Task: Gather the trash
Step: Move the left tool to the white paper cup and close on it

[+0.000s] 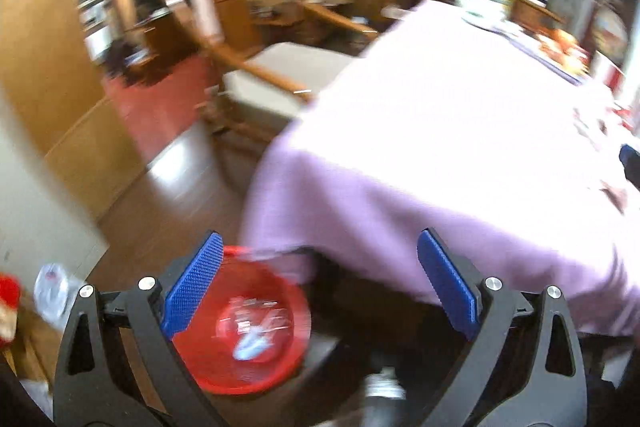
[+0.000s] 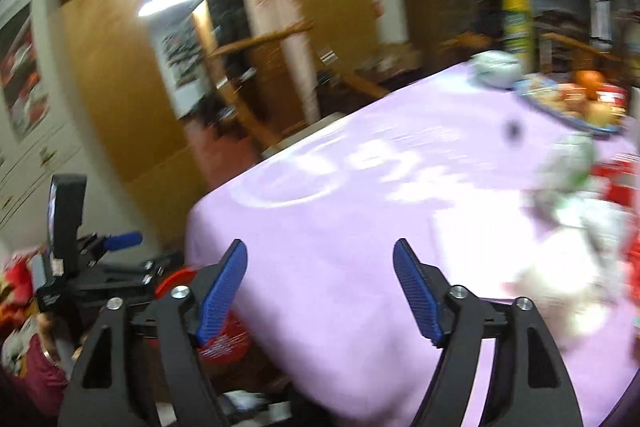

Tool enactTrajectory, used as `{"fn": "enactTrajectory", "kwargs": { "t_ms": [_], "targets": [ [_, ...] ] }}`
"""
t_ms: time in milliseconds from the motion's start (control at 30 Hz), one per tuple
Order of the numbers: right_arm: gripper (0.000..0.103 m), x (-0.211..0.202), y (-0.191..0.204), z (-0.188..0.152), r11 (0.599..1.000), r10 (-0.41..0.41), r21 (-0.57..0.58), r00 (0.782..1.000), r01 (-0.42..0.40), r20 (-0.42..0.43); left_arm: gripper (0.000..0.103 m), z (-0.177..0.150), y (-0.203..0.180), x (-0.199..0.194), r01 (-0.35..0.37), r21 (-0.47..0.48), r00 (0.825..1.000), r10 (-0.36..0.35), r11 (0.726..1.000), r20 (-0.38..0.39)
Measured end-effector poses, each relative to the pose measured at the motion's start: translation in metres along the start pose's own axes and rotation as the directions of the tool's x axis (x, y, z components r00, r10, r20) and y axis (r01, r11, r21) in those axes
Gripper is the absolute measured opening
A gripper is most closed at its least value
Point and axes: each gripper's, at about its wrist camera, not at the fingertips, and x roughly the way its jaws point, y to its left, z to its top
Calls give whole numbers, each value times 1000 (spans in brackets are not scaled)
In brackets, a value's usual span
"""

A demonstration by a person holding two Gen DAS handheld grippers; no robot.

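Both views are smeared by motion blur. The left hand-held gripper [image 1: 320, 291] has its 2 blue-padded fingers [image 1: 196, 287] spread wide with nothing between them, and it hangs over the near corner of the worktop [image 1: 440, 115], which is draped in a lilac cloth. Below that corner, low on the floor side, sits a red basket [image 1: 244, 351] holding crumpled clear and white trash [image 1: 256, 327]; its rim shows just behind the left blue pad. To the far left lies a crumpled clear plastic bag [image 1: 52, 287] beside something red. A wooden chair [image 1: 256, 67] with a pale seat stands at the worktop's left edge. The right hand-held gripper [image 2: 320, 287] is also spread, with nothing between its pads, over the lilac cloth near the worktop's front edge. In the right wrist view the left hand-held gripper appears at the far left, and part of the red basket shows behind the right gripper's left finger. On the right side of the worktop lies a blurred heap of white, green and red wrappers [image 2: 580, 211], and further back a plate of fruit [image 2: 576, 103] and a yellow can [image 2: 518, 23]
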Motion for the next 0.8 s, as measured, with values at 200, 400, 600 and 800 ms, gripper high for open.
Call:
{"fn": "enactTrajectory", "kwargs": {
  "t_ms": [200, 400, 600, 800],
  "targets": [
    [85, -65, -115, -20, 963, -244, 145, 963, 227, 116, 94, 17, -136, 8, 163, 196, 987, -162, 967, -18],
    [86, -112, -212, -55, 863, -451, 309, 885, 400, 116, 94, 26, -258, 20, 372, 313, 928, -347, 874, -135],
    [87, -143, -276, -78, 809, -436, 501, 885, 307, 161, 94, 26, -343, 30, 362, 399, 932, -322, 842, -166],
    [94, -148, -289, -80, 813, -447, 488, 878, 318, 172, 94, 36, -352, 49, 218, 419, 976, -185, 881, -118]
  ]
}}
